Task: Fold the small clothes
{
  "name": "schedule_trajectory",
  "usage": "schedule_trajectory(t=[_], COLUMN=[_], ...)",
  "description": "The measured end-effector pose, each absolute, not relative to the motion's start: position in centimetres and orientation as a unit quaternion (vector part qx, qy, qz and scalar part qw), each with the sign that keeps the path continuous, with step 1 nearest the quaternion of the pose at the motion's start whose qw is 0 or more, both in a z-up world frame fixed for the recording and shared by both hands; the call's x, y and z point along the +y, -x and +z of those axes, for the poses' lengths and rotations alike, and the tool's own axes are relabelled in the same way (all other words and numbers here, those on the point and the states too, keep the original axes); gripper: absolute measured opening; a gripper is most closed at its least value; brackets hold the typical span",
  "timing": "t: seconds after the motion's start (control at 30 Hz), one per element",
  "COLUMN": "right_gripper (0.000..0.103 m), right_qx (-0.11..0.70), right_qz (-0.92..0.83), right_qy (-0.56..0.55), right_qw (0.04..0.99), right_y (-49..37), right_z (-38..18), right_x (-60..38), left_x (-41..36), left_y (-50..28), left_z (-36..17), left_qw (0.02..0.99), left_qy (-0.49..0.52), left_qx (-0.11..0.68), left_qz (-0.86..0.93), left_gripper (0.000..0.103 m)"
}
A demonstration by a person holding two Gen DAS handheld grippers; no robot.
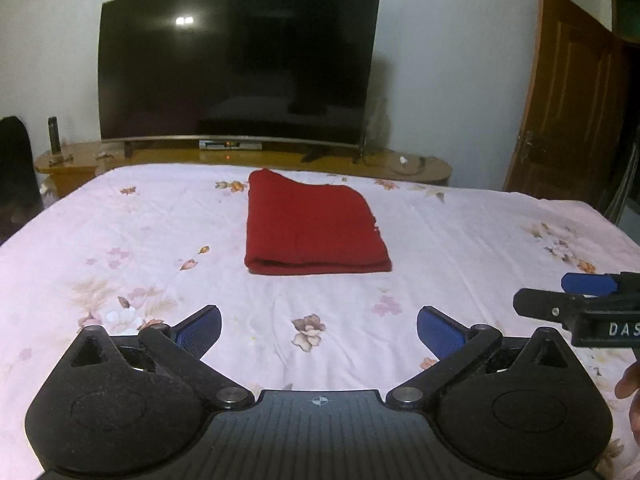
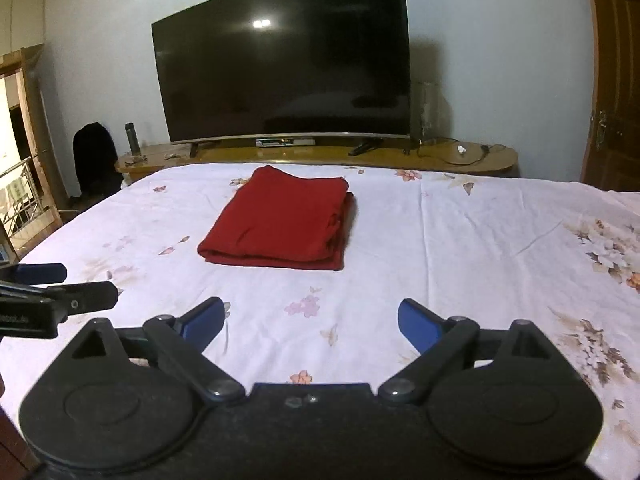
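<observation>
Two grippers, both held low over the bed [image 1: 120, 216], both empty. Left gripper [image 1: 319, 330]: blue pads spread wide, nothing between them, hanging on the near side of the red garment [image 1: 312, 228] and well apart from it. Right gripper [image 2: 310, 324]: also spread wide, also nearer the camera than the garment and clear of it; in the left wrist view its black finger and blue pad poke in from the right of the garment, low. Garment lies on the floral sheet, already folded into a tidy rectangle, thick rolled fold on its near edge, stacked layers showing on its right edge in the right wrist view. Beyond the garment: a big dark TV [image 1: 236, 68] on a wooden stand [image 1: 280, 158]; a brown door [image 1: 568, 96] to the garment's far right. Judgement: folding looks finished or nearly so; at most one more fold or a squaring-up remains. Risks from here: a pad coming in at the right edge could catch only the top layer, peeling the stack open instead of lifting it whole. Pinching the near fold too shallowly could let the knit slide out mid-lift, so the bundle sags and unrolls. The sheet is loose and creased; a low approach may nip sheet along with cloth and drag both. With the two grippers close together on the near side, uneven lifting would skew the rectangle.
</observation>
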State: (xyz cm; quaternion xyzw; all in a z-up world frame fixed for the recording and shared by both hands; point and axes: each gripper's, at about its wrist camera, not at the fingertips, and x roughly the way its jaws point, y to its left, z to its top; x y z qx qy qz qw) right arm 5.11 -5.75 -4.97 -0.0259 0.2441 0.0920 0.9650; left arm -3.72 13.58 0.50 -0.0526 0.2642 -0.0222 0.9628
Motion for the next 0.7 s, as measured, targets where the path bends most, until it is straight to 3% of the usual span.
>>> schedule_trajectory(t=[0.7], right_gripper=[0.094], right_qx=[0.207], right_qz=[0.106], right_qy=[0.029], right_qw=[0.972], right_y=[-1.2], right_z=[-2.7], right_x=[-5.1], left_x=[12.4], left_y=[7.5], left_z=[2.3], left_qw=[0.970], left_qy=[0.051], left_qx=[0.237], left_qz=[-0.002], left_gripper=[0.103])
